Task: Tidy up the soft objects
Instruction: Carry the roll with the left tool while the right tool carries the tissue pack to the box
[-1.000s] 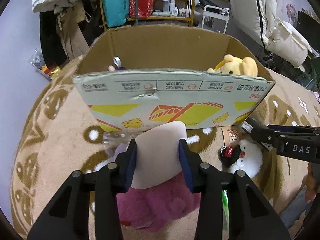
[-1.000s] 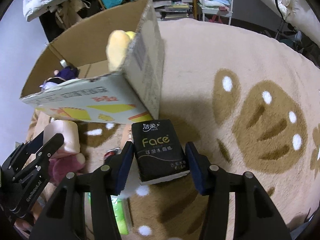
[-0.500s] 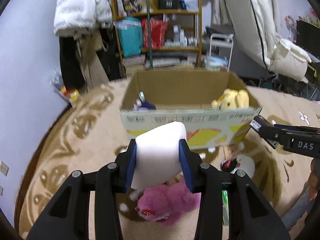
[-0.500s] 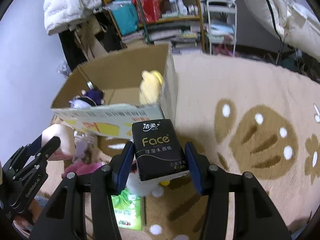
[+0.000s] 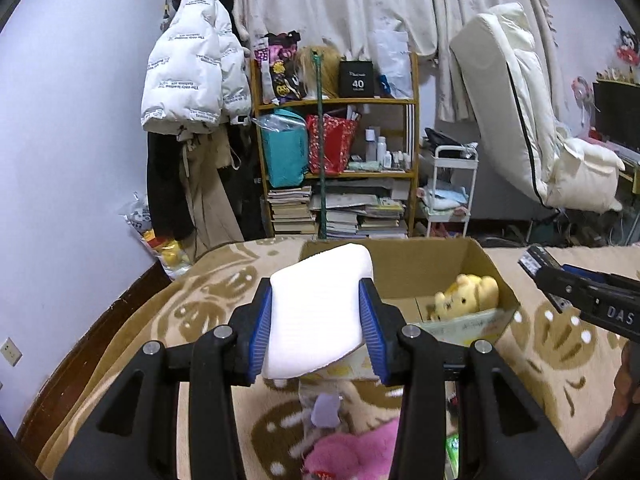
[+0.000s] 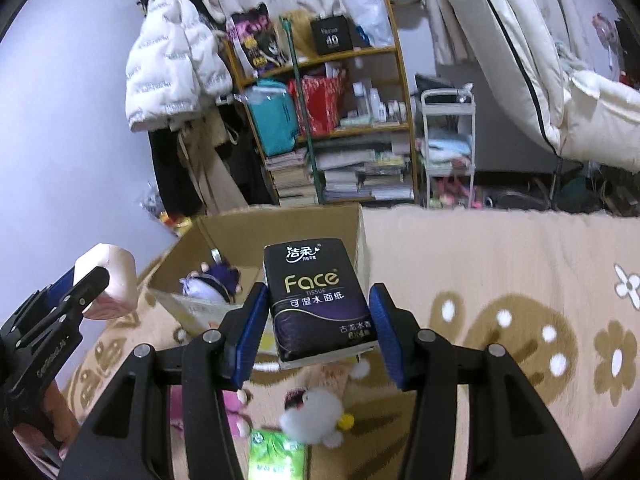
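Observation:
My left gripper (image 5: 316,328) is shut on a white tissue pack (image 5: 318,308), held high in front of the open cardboard box (image 5: 440,258). My right gripper (image 6: 318,332) is shut on a black "Face" tissue pack (image 6: 318,304), also raised near the box (image 6: 280,228). Inside the box lie a yellow bear plush (image 5: 468,296) and a purple doll (image 6: 216,280). On the carpet below lie a pink plush (image 5: 352,452), a white plush (image 6: 312,410) and a green tissue pack (image 6: 276,456). The left gripper also shows in the right wrist view (image 6: 80,292).
The box stands on a beige patterned carpet (image 6: 500,264). Behind it are a crowded shelf with books (image 5: 340,184), hanging coats (image 5: 192,92), a white trolley (image 5: 452,184) and a folded white mattress (image 5: 520,100) at the right.
Both grippers have risen well above the carpet with their tissue packs. The box now appears lower and farther, with its inside visible.

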Demonstrator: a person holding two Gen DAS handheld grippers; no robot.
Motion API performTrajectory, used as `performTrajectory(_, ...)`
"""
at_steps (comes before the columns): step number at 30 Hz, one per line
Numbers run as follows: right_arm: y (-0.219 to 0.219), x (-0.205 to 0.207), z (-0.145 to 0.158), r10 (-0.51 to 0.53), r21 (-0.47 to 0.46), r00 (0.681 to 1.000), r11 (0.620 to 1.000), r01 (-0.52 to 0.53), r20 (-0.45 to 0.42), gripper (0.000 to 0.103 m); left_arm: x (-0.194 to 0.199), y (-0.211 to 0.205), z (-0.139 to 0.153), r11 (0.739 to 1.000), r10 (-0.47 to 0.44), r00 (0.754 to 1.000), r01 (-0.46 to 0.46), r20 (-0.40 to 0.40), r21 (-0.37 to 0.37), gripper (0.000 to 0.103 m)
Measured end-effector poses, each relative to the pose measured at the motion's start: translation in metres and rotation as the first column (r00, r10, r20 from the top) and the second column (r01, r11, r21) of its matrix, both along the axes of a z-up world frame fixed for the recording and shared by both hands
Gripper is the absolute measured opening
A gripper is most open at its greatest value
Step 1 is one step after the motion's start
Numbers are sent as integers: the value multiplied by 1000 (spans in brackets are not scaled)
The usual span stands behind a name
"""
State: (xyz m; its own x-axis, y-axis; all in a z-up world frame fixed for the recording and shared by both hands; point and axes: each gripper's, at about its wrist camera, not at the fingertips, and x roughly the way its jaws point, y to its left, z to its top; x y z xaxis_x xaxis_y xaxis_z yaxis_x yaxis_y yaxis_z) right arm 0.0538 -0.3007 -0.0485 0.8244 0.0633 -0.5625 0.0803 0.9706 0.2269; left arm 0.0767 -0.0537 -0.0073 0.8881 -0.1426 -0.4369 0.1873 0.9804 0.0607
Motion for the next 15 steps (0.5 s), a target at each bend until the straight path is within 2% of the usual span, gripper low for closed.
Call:
performTrajectory(5, 2, 7, 7, 9, -11, 999, 1000, -8, 37, 55, 16, -5, 10, 999, 26, 998, -28, 60, 33, 40)
performTrajectory(11, 9, 12, 20, -3, -79, 992, 997, 14, 128, 55, 26, -14, 18, 998, -6, 994, 0, 106, 60, 41)
performTrajectory(15, 14, 20, 25, 8, -125, 988, 992, 12, 155, 55, 35, -20, 17, 996, -21, 993, 11, 117, 86, 41)
